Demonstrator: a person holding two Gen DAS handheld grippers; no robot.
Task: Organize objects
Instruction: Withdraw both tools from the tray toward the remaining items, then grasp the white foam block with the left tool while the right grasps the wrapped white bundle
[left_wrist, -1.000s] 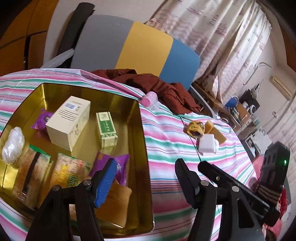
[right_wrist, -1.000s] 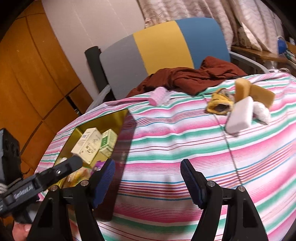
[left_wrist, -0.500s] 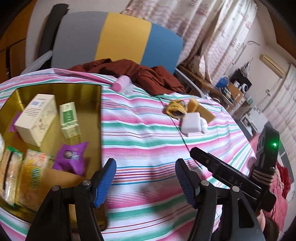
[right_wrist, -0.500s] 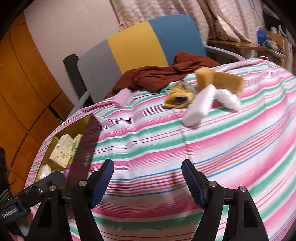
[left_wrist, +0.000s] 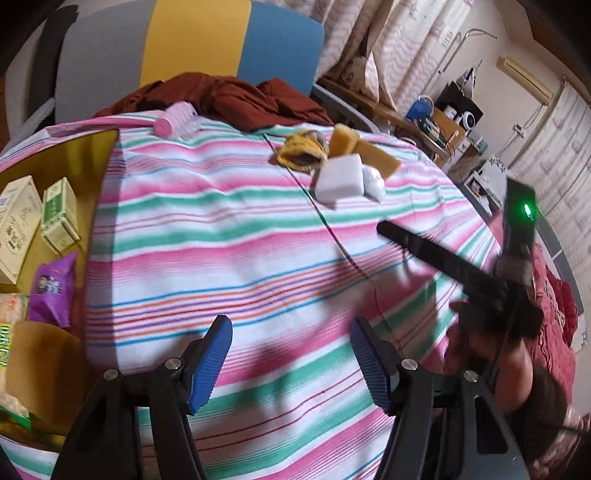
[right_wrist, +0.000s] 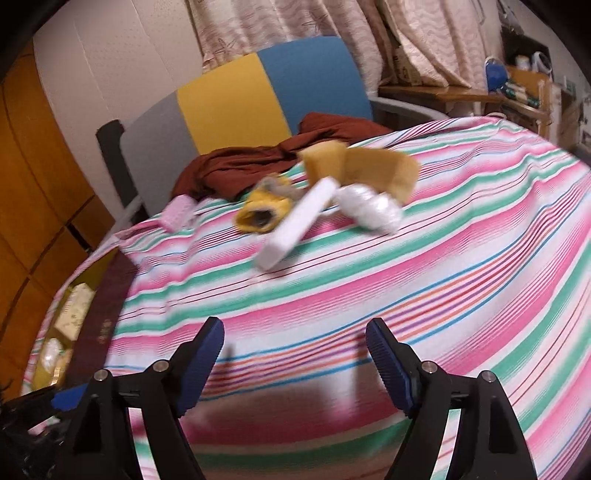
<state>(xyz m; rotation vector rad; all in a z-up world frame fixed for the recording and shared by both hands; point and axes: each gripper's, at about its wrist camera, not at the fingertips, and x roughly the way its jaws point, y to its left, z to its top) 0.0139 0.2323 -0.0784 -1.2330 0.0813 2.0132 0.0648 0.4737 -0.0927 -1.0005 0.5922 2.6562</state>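
Note:
A gold tin (left_wrist: 99, 147) at the left holds cream and green boxes (left_wrist: 59, 214), a purple packet (left_wrist: 51, 291) and snack bags. A loose pile lies on the striped cloth: a white block (left_wrist: 340, 181) (right_wrist: 295, 229), a yellow knit piece (left_wrist: 299, 151) (right_wrist: 262, 210), tan sponges (left_wrist: 365, 147) (right_wrist: 373, 166) and a white wrapped bundle (right_wrist: 369, 210). A pink roll (left_wrist: 177, 120) (right_wrist: 177, 212) lies farther back. My left gripper (left_wrist: 291, 360) is open and empty above the cloth. My right gripper (right_wrist: 295, 362) is open and empty, short of the pile.
A chair with grey, yellow and blue panels (right_wrist: 258, 99) stands behind the table, with a dark red garment (left_wrist: 229, 99) draped over the table edge. A cluttered shelf (left_wrist: 436, 125) and curtains are at the right. The right-hand gripper body (left_wrist: 461, 266) shows in the left wrist view.
Both grippers have swung right, away from the tin and towards the pile. The tin has slid to the left edge of both views. Both stay open.

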